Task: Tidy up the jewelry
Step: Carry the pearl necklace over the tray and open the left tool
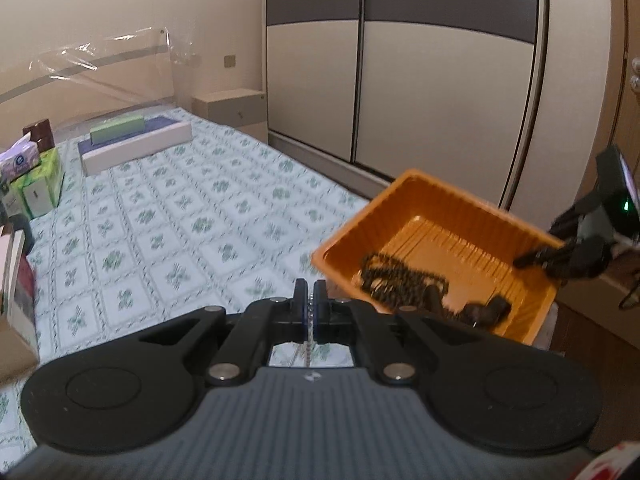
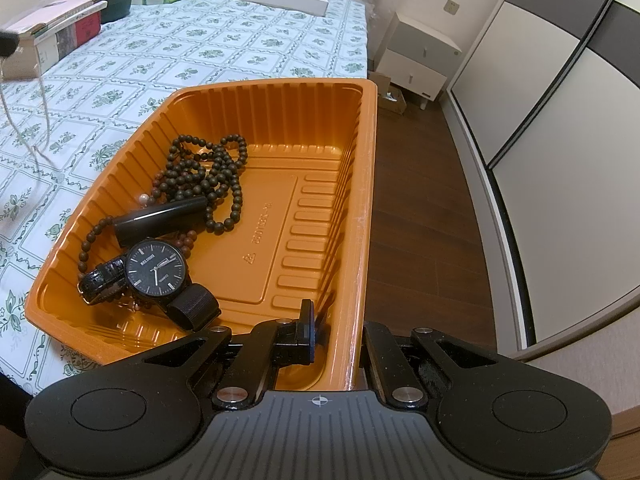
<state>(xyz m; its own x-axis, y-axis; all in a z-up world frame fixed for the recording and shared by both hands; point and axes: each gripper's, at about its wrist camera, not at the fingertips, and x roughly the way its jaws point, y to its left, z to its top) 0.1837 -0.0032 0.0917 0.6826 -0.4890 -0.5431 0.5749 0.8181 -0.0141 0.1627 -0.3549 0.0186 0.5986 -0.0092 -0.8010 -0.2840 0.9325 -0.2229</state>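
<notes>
An orange plastic tray sits at the bed's edge, tilted in the left wrist view. In it lie dark bead strands, a black cylinder and a black-faced wristwatch. My right gripper is shut on the tray's near right wall, one finger inside, one outside; it also shows in the left wrist view. My left gripper is shut on a thin silver chain that hangs below the fingers, left of the tray. The chain also shows in the right wrist view.
The bed has a green floral sheet. At its head lie a white box with a green box on it, tissue packs and books. A nightstand, wood floor and sliding wardrobe lie to the right.
</notes>
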